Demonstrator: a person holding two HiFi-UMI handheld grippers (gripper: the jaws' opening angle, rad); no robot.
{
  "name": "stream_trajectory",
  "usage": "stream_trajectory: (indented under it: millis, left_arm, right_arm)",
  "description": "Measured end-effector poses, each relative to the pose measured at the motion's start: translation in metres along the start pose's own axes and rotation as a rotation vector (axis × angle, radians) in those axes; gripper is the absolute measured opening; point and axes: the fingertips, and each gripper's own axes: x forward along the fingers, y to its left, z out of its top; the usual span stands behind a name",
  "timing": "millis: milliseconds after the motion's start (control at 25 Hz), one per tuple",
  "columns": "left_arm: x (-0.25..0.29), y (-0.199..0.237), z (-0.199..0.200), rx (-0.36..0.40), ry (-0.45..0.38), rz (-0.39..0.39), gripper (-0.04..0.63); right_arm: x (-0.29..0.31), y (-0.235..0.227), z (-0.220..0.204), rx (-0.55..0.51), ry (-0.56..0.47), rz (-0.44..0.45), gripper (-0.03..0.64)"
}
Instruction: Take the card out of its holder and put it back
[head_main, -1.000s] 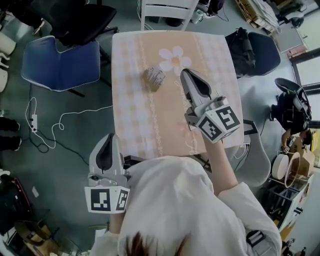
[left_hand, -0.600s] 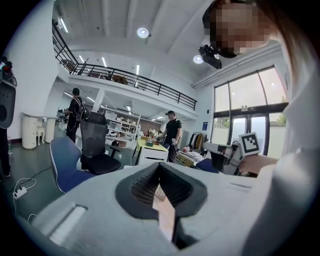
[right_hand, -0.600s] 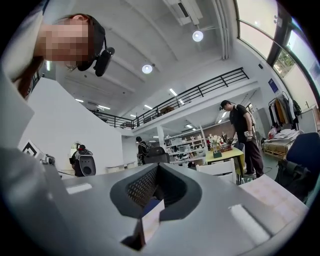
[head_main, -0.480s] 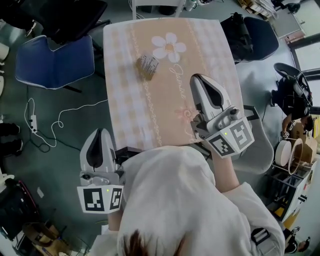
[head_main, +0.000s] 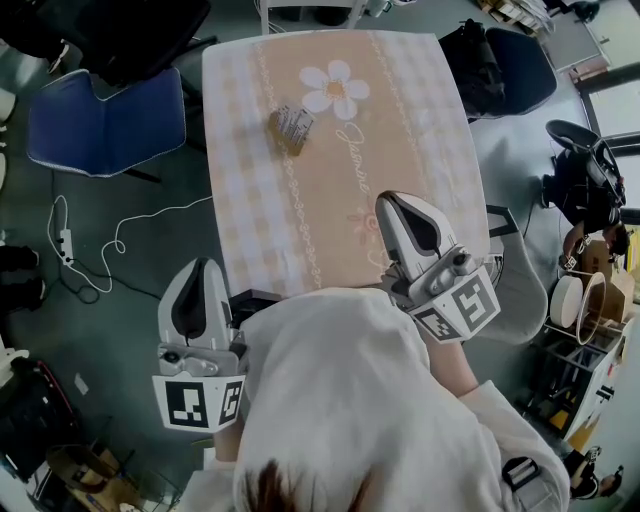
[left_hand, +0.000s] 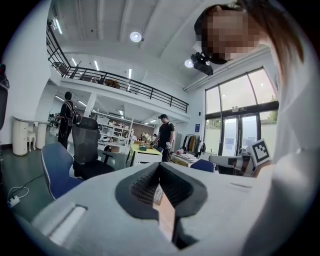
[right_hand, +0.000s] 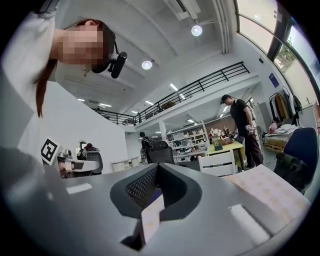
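- While the card holder (head_main: 290, 128) stands toward the far left corner of the table (head_main: 420, 110), well apart from both grippers, something pale shows in it, likely the card (head_main: 293, 120); it is too small to be sure
- Neither claw carries anything, so no card is out at this moment; the pictures cannot settle whether the take-out-and-return is finished or not begun; if not begun, every step is left
- The right gripper (head_main: 392, 205) hangs over the near right corner of the table; its jaws are pressed together on nothing
- The left gripper (head_main: 200, 268) is off the table, just outside the near left corner; its jaws are likewise together and empty
- Only the head view gives the layout: the holder, the flower print (head_main: 335, 88), and a blue chair (head_main: 100, 120) past the left edge
- Only the gripper views show the pads meeting and the room beyond, with a railed balcony (left_hand: 125, 85) and people standing (left_hand: 165, 135); the left gripper view catches a pale ribbed thing through the slit under its jaws, possibly the holder
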Motion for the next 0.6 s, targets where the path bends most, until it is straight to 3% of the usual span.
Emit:
stream_trajectory:
  millis: [360, 600]
  left_arm:
    - [0.004, -0.026, -0.005, -0.001, -0.012, -0.065, 0.000]
    - [0.003, -0.035, -0.008, 0.003, -0.002, -0.067, 0.000]
  right_arm:
    - [-0.017, 0.026, -0.025, 0.014, 0.026, 0.020, -0.003]
    - [-0.030, 0.025, -0.028, 0.002, 0.039, -0.001, -0.002]
